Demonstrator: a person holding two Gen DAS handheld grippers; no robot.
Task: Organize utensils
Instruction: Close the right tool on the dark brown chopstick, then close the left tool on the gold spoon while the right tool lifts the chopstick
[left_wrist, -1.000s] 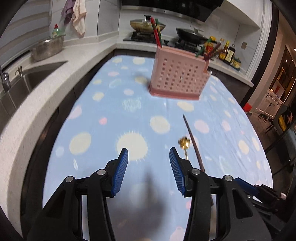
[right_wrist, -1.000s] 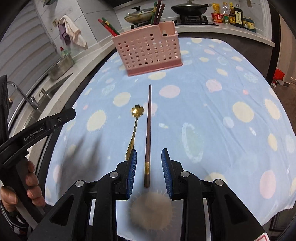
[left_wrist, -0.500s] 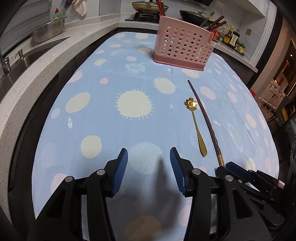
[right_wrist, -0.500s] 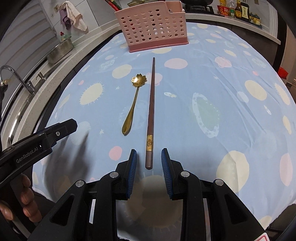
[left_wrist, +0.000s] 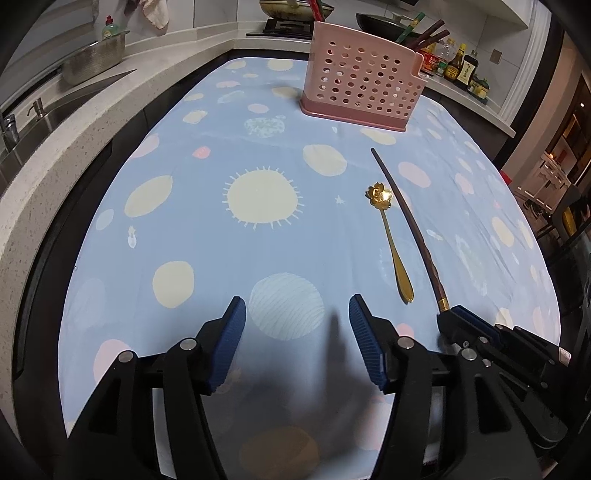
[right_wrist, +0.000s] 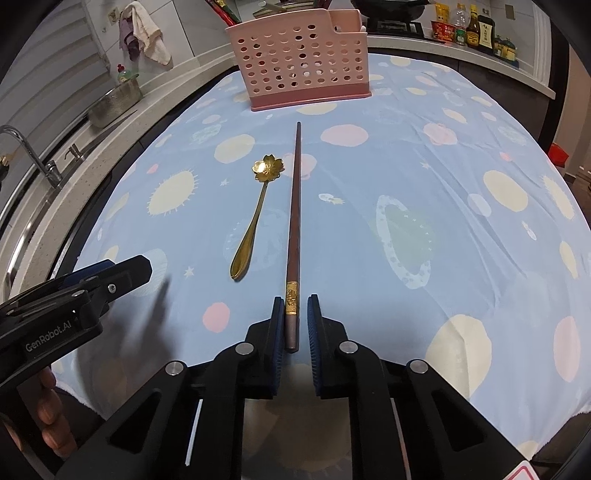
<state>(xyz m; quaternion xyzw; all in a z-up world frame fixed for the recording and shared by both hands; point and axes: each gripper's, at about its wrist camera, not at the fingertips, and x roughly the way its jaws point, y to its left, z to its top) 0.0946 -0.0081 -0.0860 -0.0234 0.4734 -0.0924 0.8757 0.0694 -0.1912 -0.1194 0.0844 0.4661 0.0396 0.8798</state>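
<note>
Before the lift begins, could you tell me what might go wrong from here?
The right gripper, jaws just closing, holds the chopstick only at its very end, so it may droop or twist out. The gold spoon lies close beside it and could be knocked. The left gripper hangs open nearby.

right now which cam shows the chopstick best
The right wrist view: the chopstick runs straight up mid-frame, its whole length showing, butt end between the right gripper pads. The left wrist view shows it slanted at the right, its butt end hidden behind that gripper.
</note>
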